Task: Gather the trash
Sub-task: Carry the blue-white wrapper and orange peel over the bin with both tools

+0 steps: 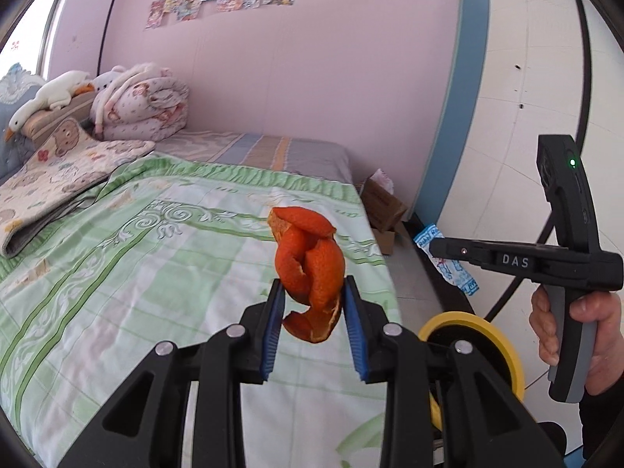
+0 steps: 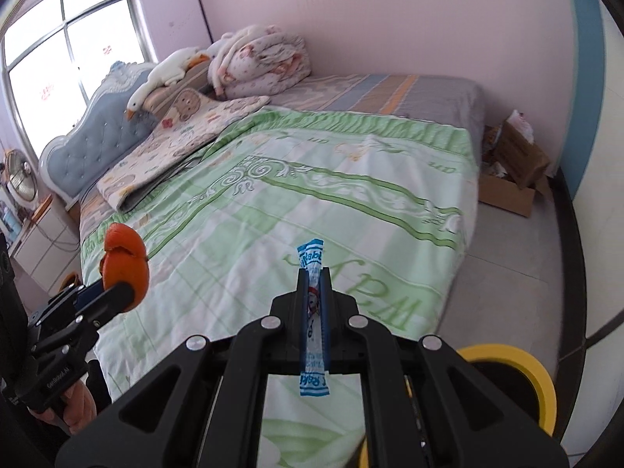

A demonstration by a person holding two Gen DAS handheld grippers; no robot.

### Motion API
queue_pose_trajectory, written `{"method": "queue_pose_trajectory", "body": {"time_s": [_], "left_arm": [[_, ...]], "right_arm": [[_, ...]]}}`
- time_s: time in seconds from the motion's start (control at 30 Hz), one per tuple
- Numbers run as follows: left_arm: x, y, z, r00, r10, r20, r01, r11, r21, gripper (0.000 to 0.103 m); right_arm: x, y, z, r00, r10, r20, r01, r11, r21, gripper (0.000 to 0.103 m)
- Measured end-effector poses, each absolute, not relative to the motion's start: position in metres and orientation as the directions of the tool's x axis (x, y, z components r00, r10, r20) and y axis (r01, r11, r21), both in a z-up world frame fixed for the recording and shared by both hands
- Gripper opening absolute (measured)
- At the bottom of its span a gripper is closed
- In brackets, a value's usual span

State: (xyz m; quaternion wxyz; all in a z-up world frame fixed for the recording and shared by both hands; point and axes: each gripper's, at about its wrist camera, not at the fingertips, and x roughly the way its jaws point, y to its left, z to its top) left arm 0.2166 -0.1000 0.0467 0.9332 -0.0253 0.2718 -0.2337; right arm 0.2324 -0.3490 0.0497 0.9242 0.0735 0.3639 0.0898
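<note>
Holding both pieces of trash above the bed (image 2: 351,202), I read the scene from left to right. At far left, a stuffed goose (image 2: 156,82) and a rolled quilt (image 2: 261,62) lie at the head of the bed, on top of a folded blanket. My left gripper (image 1: 314,292) has its blue pads clamped on a curled orange peel (image 1: 308,269), which stands up between the fingers and hangs clear of the green patterned bedspread (image 1: 136,273). Right of the peel, a yellow-rimmed bin (image 1: 503,339) sits on the floor beside the bed, partly hidden by the gripper body. Farther right, my right gripper (image 2: 314,273) is fully closed on a thin blue-and-white wrapper (image 2: 313,312), which runs lengthwise between the fingers and sticks out at both ends. A cardboard box (image 2: 514,171) rests on the floor against the pink wall, beyond the foot of the bed.
</note>
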Motion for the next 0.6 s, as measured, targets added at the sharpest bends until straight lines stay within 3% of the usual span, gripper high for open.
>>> {"method": "queue_pose_trajectory", "body": {"time_s": [0.33, 0.6], "left_arm": [[0.184, -0.157, 0.056, 0.707, -0.521, -0.479, 0.528, 0.839, -0.132, 0.028], [0.179, -0.209, 0.046, 0.655, -0.554, -0.513, 0.591, 0.799, -0.109, 0.029]], "right_arm": [[0.16, -0.414, 0.051, 0.764, 0.164, -0.625, -0.01, 0.97, 0.243, 0.005], [0.126, -0.463, 0.037, 0.767, 0.122, -0.63, 0.078, 0.957, 0.28, 0.005]]}}
